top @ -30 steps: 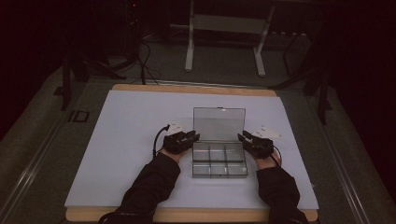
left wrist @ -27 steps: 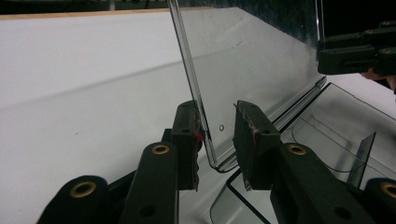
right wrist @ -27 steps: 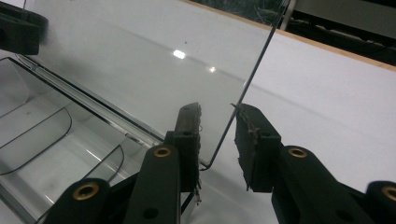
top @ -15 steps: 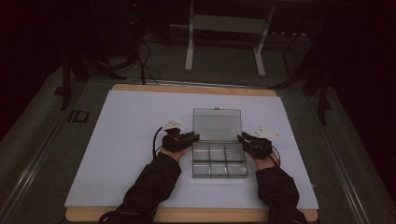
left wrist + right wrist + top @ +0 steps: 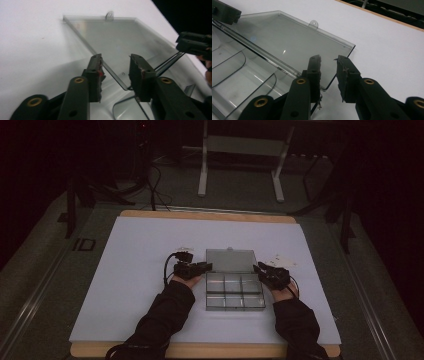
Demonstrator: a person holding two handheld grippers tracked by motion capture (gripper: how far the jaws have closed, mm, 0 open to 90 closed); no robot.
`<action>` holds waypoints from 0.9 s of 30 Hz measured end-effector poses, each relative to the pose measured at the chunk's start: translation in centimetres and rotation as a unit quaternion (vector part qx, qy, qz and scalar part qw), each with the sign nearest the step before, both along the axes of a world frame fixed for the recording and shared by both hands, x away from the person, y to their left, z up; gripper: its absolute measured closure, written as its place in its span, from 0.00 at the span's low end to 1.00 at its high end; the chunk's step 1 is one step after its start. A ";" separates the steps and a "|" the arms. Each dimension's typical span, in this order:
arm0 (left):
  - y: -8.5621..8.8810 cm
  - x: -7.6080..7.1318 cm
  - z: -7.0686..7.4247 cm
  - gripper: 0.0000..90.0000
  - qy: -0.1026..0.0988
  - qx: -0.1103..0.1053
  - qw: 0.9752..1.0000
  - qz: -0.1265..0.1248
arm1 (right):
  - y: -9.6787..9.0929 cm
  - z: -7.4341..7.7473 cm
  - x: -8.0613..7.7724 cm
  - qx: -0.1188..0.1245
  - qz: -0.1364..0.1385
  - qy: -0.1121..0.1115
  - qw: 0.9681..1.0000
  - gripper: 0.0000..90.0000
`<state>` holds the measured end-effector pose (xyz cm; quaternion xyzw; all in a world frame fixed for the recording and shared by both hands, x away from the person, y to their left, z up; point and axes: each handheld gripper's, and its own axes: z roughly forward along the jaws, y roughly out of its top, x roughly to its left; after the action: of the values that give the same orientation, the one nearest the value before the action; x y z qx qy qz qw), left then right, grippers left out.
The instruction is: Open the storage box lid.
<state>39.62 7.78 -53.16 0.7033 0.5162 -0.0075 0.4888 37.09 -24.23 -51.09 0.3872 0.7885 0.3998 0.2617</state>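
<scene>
A clear plastic compartment box (image 5: 235,292) lies on the white table top (image 5: 135,280), its lid (image 5: 231,260) swung back and nearly flat behind it. My left gripper (image 5: 206,267) sits at the lid's left hinge corner, and in the left gripper view it stands open (image 5: 115,66) with the lid's edge (image 5: 110,70) running between the jaws, untouched. My right gripper (image 5: 257,268) is at the lid's right corner. Its own view shows it open (image 5: 328,62) astride the edge of the lid (image 5: 287,42), beside the empty compartments (image 5: 242,75).
Small pale scraps lie on the table behind each hand, some (image 5: 185,249) at the left and some (image 5: 281,260) at the right. The wooden table edge (image 5: 210,215) runs along the back. Dark frames and cables (image 5: 150,185) stand on the floor beyond.
The lid stood steeply a second ago and has dropped back to lie almost flat. Both grippers stay at its hinge corners, barely moved.
</scene>
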 end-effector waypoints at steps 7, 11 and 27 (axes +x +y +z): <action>0.0 0.2 -0.2 0.66 0.007 -0.009 1.000 -0.007 | -0.1 0.0 0.1 0.002 0.001 0.005 1.000 0.79; -0.1 0.0 0.5 0.62 -0.021 0.015 1.000 -0.013 | -0.2 0.2 0.2 0.007 0.002 0.010 1.000 0.75; -0.8 -2.5 3.5 0.09 -0.123 0.071 0.984 -0.107 | 0.7 2.5 0.1 0.006 0.028 0.028 0.999 0.41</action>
<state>37.08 6.94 -49.66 0.7829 0.3729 0.0631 0.4940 37.19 -23.54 -48.58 0.3776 0.8037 0.4006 0.2259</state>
